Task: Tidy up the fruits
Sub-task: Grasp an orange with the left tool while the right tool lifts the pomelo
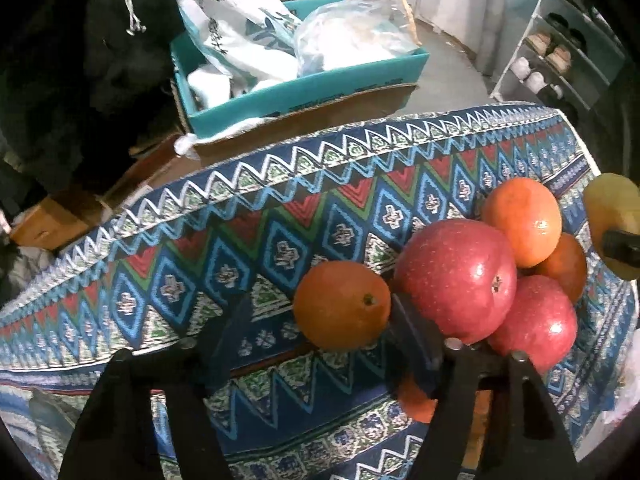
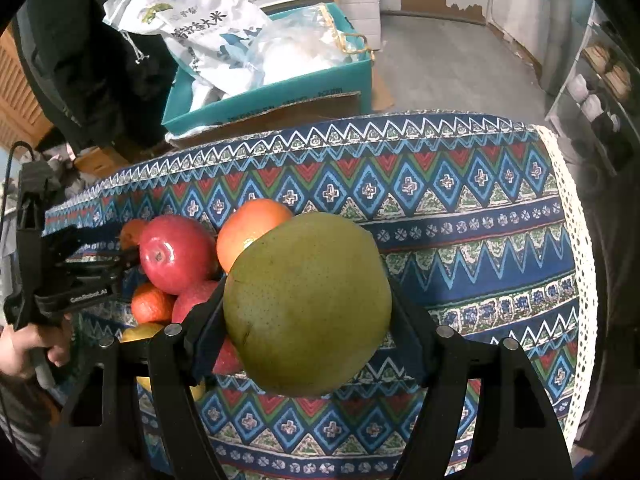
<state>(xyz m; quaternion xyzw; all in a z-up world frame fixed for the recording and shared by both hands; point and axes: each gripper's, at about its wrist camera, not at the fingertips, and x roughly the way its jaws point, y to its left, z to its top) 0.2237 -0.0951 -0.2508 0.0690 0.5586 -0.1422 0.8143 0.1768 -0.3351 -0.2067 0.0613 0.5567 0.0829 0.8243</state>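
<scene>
A pile of fruit lies on the patterned tablecloth [image 1: 240, 240]. In the left wrist view, a small orange [image 1: 342, 304] sits between my left gripper's [image 1: 320, 320] open fingers, apart from the left one. Beside it are two red apples [image 1: 456, 276] and two more oranges [image 1: 522, 220]. My right gripper [image 2: 308, 312] is shut on a large green pear [image 2: 308, 304] and holds it above the cloth, right of the pile. The pear also shows at the right edge of the left wrist view [image 1: 612, 216]. The left gripper [image 2: 120, 264] shows at the left of the right wrist view.
Behind the table stands a teal box [image 2: 280, 96] on a cardboard box, holding a rice bag [image 2: 200, 36] and a clear plastic bag. A shoe rack [image 1: 560, 60] stands at the far right. A yellow fruit [image 2: 140, 330] lies at the pile's near side.
</scene>
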